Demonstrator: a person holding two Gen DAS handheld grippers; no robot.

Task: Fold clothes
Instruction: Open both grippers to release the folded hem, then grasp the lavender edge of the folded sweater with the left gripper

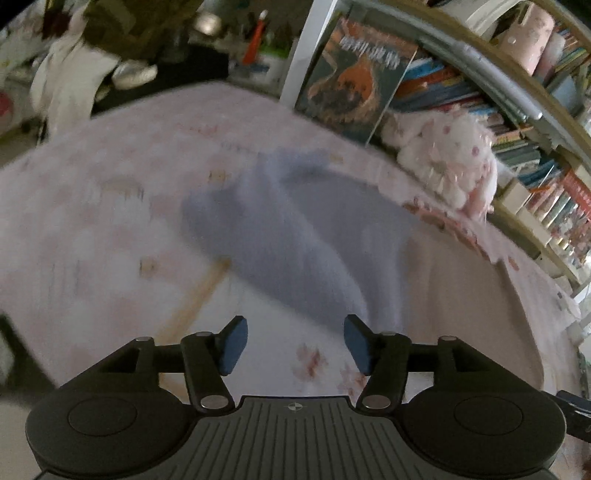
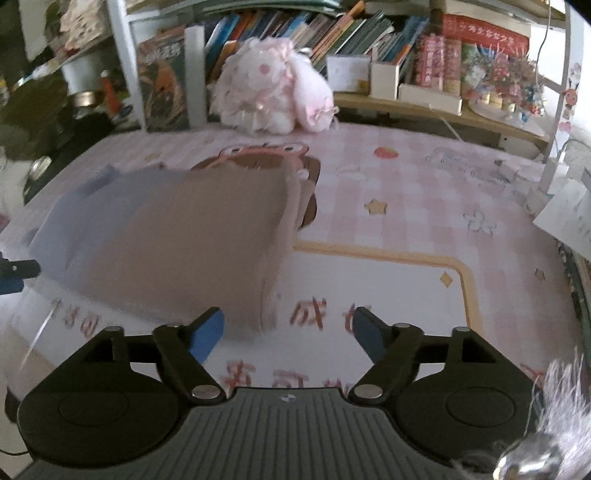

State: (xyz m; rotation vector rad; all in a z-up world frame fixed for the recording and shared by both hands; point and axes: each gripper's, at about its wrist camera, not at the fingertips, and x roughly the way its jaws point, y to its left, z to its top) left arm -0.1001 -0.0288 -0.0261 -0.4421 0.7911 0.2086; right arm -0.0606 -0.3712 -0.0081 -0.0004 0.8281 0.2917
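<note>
A grey-blue garment lies rumpled on the pink patterned table cover; the view is motion-blurred. My left gripper is open and empty, just short of the garment's near edge. In the right wrist view a folded beige-pink garment lies partly over the grey-blue garment. My right gripper is open and empty; its left fingertip is at the beige garment's near corner. The left gripper's tip shows at the left edge.
A pink-white plush toy sits at the back of the table against a bookshelf full of books. A large book stands upright beside it. Papers lie at the right edge. Clutter and clothes stand beyond the far-left edge.
</note>
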